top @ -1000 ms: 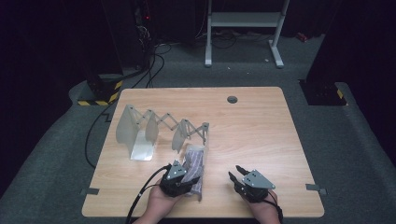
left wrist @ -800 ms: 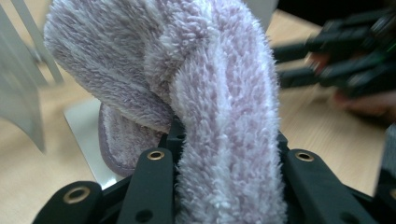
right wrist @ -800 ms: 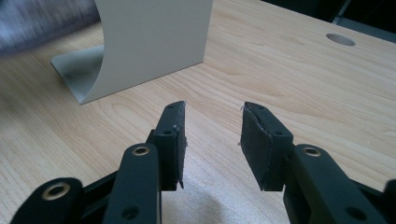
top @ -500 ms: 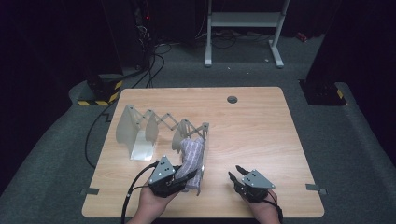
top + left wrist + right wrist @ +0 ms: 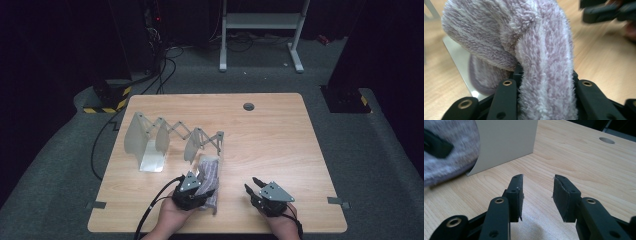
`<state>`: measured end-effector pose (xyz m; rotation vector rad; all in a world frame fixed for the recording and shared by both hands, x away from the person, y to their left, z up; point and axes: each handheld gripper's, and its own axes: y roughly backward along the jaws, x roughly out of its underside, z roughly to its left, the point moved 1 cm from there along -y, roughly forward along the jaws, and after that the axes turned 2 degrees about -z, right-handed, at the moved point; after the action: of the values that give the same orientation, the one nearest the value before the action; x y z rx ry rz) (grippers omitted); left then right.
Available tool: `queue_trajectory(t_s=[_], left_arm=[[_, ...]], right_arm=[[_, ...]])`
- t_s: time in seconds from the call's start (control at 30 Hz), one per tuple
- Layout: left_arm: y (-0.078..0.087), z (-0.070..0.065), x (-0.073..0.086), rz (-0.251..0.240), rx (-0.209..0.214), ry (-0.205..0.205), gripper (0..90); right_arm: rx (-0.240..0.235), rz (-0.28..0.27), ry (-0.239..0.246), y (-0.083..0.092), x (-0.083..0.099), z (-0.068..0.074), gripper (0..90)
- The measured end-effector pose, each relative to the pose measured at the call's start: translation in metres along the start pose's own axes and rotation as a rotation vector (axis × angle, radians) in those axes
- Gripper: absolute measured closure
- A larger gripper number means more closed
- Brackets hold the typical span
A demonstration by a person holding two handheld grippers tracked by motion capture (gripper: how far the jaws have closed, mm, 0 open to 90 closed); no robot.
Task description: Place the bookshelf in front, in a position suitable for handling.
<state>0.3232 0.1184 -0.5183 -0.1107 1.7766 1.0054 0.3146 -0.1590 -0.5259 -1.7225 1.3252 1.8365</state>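
The work looks about midway, by my reckoning — the left tool (image 5: 196, 192) is pinching a fluffy lilac towel (image 5: 209, 181) at the near-left part of the bench (image 5: 280, 130). The cloth sits over the low metal plate at the near end of the folding rack (image 5: 170, 137), but it does not seem tucked upright between the rack's panels yet. What is left, I would judge, is to seat or straighten it there and let go.

In the left gripper view the towel (image 5: 531, 50) bulges up and out from between the jaws, a thick folded roll of it clamped right at their base, with a second lobe drooping onto the shiny plate (image 5: 459, 53) behind. It is plush, pale purple flecked with white, and has a darker stitched hem showing underneath.

The right tool (image 5: 261, 194) rests apart on the near-right of the bench — its jaws spread, with only bare wood between them.
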Motion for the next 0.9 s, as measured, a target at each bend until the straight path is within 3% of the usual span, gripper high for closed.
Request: queue_trajectory(t_s=[0.07, 0.23, 0.33, 0.4, 0.53, 0.67, 0.9], left_arm=[[-0.006, 0.001, 0.002, 0.022, -0.012, -0.013, 66.0], [-0.005, 0.005, -0.004, 0.022, -0.028, -0.005, 65.9], [-0.004, 0.013, -0.011, -0.004, -0.041, 0.034, 65.9], [-0.008, 0.019, -0.015, 0.007, -0.052, 0.031, 65.9], [-0.021, 0.027, -0.019, 0.026, -0.025, 0.075, 65.9], [-0.021, 0.024, -0.031, 0.011, -0.031, 0.055, 65.9], [0.004, 0.02, -0.069, -0.074, -0.046, 0.004, 65.9]], right_arm=[[0.0, 0.001, 0.0, 0.0, 0.0, 0.0, 60.2], [0.0, -0.002, -0.003, 0.0, 0.0, 0.0, 60.1], [-0.001, 0.0, -0.002, 0.0, 0.0, 0.0, 60.0], [-0.001, 0.001, -0.002, 0.0, 0.0, 0.0, 59.9], [-0.002, 0.002, -0.002, 0.0, 0.0, 0.0, 59.8], [-0.001, 0.001, -0.001, 0.0, 0.0, 0.0, 59.8], [-0.003, 0.002, 0.003, 0.0, 0.0, 0.0, 59.7]])
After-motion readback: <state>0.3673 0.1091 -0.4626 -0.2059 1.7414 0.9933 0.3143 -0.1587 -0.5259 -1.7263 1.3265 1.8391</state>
